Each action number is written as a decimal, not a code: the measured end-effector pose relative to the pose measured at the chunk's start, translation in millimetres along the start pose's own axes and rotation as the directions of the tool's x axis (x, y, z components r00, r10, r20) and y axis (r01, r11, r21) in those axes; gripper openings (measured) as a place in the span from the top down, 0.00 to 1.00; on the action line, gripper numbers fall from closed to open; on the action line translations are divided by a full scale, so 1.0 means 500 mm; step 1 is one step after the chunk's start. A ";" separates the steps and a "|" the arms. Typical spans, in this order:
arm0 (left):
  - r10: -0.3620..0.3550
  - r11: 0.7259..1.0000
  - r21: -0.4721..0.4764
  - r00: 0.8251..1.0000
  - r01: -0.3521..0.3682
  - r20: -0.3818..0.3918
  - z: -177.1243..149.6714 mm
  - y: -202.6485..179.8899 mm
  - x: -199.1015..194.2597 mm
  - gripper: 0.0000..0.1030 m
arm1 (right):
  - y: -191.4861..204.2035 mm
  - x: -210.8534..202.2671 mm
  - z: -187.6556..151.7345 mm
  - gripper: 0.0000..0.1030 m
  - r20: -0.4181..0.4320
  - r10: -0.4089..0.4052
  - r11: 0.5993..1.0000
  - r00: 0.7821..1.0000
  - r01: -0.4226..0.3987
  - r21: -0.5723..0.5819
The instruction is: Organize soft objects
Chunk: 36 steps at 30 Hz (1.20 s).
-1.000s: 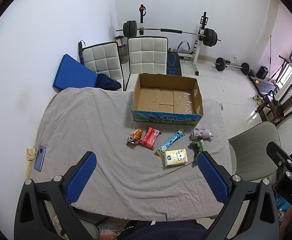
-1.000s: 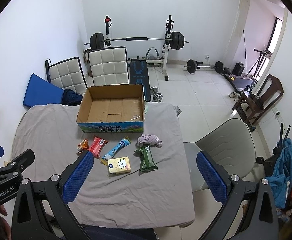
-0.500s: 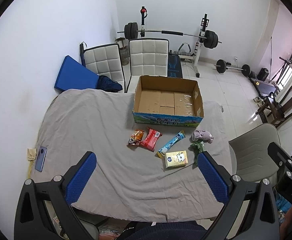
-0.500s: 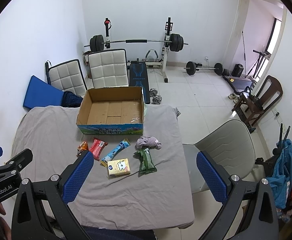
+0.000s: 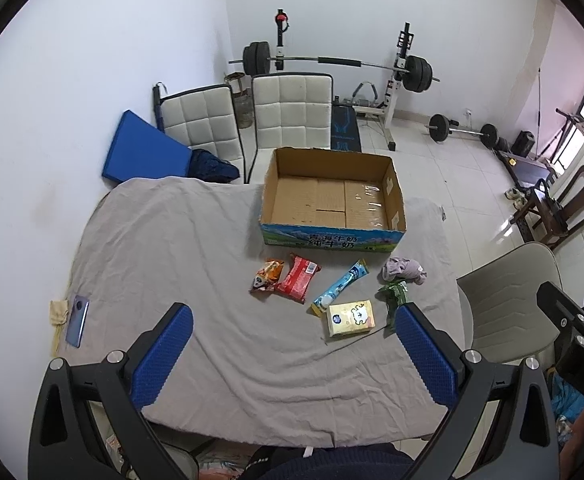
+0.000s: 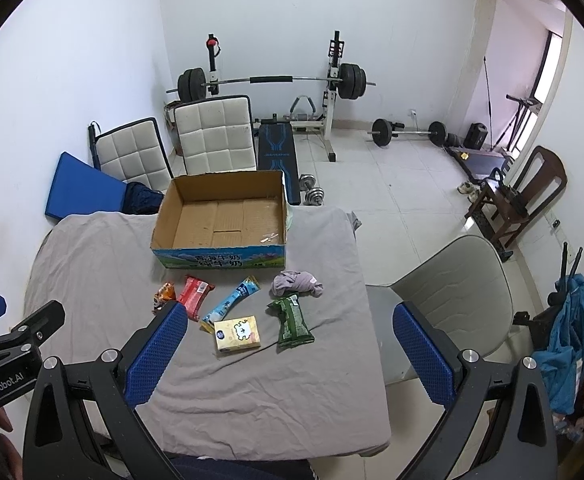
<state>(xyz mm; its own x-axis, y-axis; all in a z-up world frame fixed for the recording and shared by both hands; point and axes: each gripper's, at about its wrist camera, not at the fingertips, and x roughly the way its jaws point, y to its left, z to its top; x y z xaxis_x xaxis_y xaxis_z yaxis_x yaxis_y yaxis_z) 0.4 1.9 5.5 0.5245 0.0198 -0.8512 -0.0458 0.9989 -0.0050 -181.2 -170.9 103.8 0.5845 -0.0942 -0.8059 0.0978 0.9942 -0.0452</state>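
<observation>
On cloth, blue tube packet point(image 5: 340, 286) long axis diagonal toward box point(image 5: 333, 236).

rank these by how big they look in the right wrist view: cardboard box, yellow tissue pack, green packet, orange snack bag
1. cardboard box, clearly largest
2. yellow tissue pack and green packet look about alike; not ranked
3. orange snack bag, smallest, though the left gripper finger partly hides it

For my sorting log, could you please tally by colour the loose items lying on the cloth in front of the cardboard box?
Orange: 1, snack packet
Red: 1, snack packet
Blue: 1, long tube packet
Yellow: 1, tissue pack
Green: 1, packet
Purple-grey: 1, crumpled cloth
Total: 6
</observation>
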 end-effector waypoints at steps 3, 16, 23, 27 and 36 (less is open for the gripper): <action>-0.012 1.000 0.019 0.999 0.012 -0.030 0.009 -0.010 0.071 0.00 | -0.022 0.072 0.004 0.00 -0.060 -0.012 1.000 0.998 0.013 0.023; -0.018 0.932 0.333 0.937 0.141 -0.348 -0.067 -0.157 0.527 0.00 | -0.080 0.651 -0.114 0.00 -0.488 0.037 0.999 0.872 -0.037 0.009; 0.040 0.854 0.476 0.887 0.209 -0.461 -0.129 -0.223 0.688 0.00 | -0.067 0.898 -0.192 0.10 -0.607 0.153 0.988 0.780 -0.116 0.100; 0.081 0.773 0.591 0.887 0.233 -0.455 -0.153 -0.266 0.734 0.00 | -0.051 0.981 -0.213 0.39 -0.667 0.178 0.984 0.724 -0.137 0.114; 0.070 0.631 0.688 0.857 0.358 -0.511 -0.186 -0.345 0.792 0.04 | -0.111 0.982 -0.291 0.54 -0.738 0.097 0.995 0.668 -0.075 0.063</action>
<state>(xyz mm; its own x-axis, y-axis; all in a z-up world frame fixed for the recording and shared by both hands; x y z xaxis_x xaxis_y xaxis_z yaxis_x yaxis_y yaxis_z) 136.7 -166.3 -379.5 0.0121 0.0655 -0.9978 0.7440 0.6661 0.0528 -16.9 -264.8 -375.3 -0.1946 0.0721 -0.9782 0.1041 0.9932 0.0525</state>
